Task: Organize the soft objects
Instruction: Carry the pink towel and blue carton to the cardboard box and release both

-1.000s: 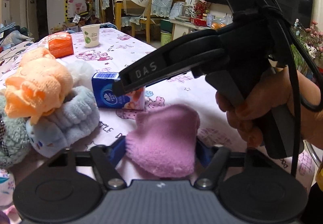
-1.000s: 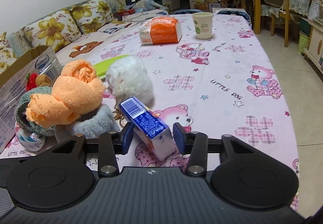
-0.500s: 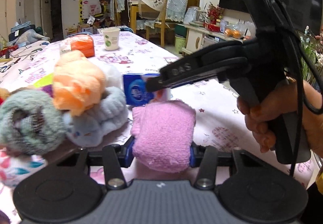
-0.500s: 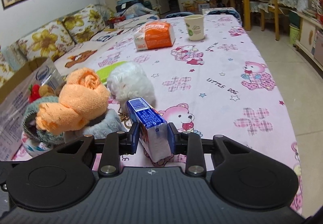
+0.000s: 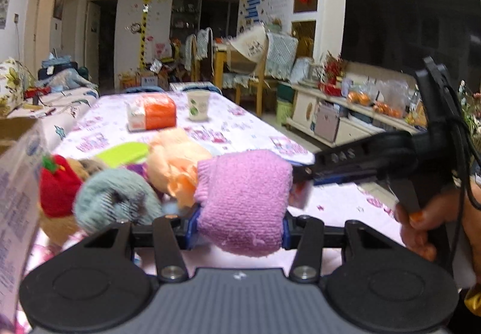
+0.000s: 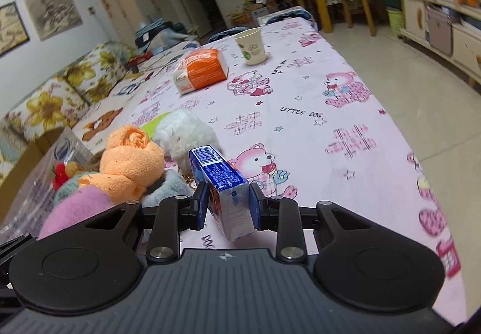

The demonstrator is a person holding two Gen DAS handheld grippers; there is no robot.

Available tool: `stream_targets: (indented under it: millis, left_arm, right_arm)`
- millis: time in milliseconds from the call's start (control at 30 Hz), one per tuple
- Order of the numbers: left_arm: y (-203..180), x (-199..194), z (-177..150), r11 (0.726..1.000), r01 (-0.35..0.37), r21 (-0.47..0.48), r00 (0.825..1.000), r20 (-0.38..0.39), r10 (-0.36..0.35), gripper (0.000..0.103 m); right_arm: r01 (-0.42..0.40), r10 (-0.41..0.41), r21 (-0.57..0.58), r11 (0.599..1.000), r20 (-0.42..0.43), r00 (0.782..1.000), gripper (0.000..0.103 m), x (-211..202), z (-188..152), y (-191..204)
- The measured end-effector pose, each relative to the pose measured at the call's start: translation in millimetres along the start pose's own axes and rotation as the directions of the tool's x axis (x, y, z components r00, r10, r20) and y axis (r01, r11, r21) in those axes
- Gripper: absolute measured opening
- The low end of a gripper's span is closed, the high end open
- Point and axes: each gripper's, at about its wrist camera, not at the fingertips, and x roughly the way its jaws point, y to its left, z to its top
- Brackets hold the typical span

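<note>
My left gripper [image 5: 239, 228] is shut on a folded pink cloth [image 5: 243, 201], held just off the pink bear-print tablecloth [image 6: 300, 111]. The cloth sits beside a pile of soft things: an orange towel roll [image 5: 177, 165], a grey-green rolled cloth [image 5: 117, 198], a red plush [image 5: 58, 183] and a white fluffy ball [image 6: 186, 135]. My right gripper [image 6: 228, 206] is shut on a blue tissue pack [image 6: 222, 180], which stands on edge between the pads, lifted a little. In the left wrist view the right gripper [image 5: 303, 174] reaches in from the right, held by a hand [image 5: 421, 228].
An orange tissue pack [image 6: 201, 69] and a paper cup [image 6: 251, 45] stand at the far end of the table. A printed plastic bag [image 5: 15, 198] lies at the left by a cardboard box. A flowered sofa [image 6: 60, 93] runs along the left; the table's right edge drops to the floor.
Both grippers closed, the left on the pink cloth, the right on the blue pack. The left one rose and swung towards the pile. The right one rolled, turning the pack upright.
</note>
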Motion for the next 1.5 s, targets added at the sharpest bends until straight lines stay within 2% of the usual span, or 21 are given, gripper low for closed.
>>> stream_targets:
  millis: [200,433,667,800,867,967,1167,1300,1500]
  left_arm:
    - [23.2,-18.3,10.6,0.998,-0.035,-0.045,0.998,0.058,0.037,0.048]
    - [51.5,-43.1,19.3,0.992,-0.066,-0.108,0.989,0.125,0.079,0.048]
    - [82.5,-63.8,22.8,0.970,-0.128,-0.205,0.973,0.163,0.163,0.048]
    - [101.4,-71.6,22.6,0.944,-0.208,-0.258,0.953,0.166,0.255,0.048]
    - [111.5,-75.2,20.0,0.921,-0.271,-0.278,0.932,0.163,0.324,0.049]
    - [128.6,-78.9,18.6,0.871,-0.383,-0.307,0.886,0.145,0.441,0.049]
    - [178.5,-86.6,9.8,0.740,-0.495,-0.456,0.815,0.050,0.577,0.049]
    - [203.3,-90.6,2.6,0.668,-0.531,-0.522,0.786,-0.009,0.618,0.049]
    - [216.6,-89.7,0.3,0.618,-0.563,-0.549,0.765,-0.064,0.640,0.049]
  right_arm:
    - [-0.010,0.008,0.046,0.999,0.051,0.999,0.035,-14.3,5.9,10.5]
    - [-0.051,0.049,0.016,0.999,0.104,0.993,0.035,-26.9,14.6,43.1]
    - [-0.179,0.180,-0.016,0.984,0.092,0.979,0.035,-10.6,22.1,83.7]
    - [-0.265,0.265,-0.012,0.964,0.039,0.963,0.035,12.8,24.4,109.8]
    - [-0.303,0.303,-0.008,0.953,0.014,0.953,0.035,26.9,26.9,123.0]
    - [-0.347,0.347,0.001,0.938,-0.023,0.938,0.035,48.2,27.6,143.9]
    - [-0.394,0.394,0.009,0.919,-0.086,0.915,0.035,97.9,32.1,178.1]
    - [-0.393,0.389,-0.017,0.919,-0.112,0.914,0.036,112.4,27.7,190.3]
    - [-0.381,0.372,-0.049,0.923,-0.135,0.918,0.036,132.3,23.2,198.3]
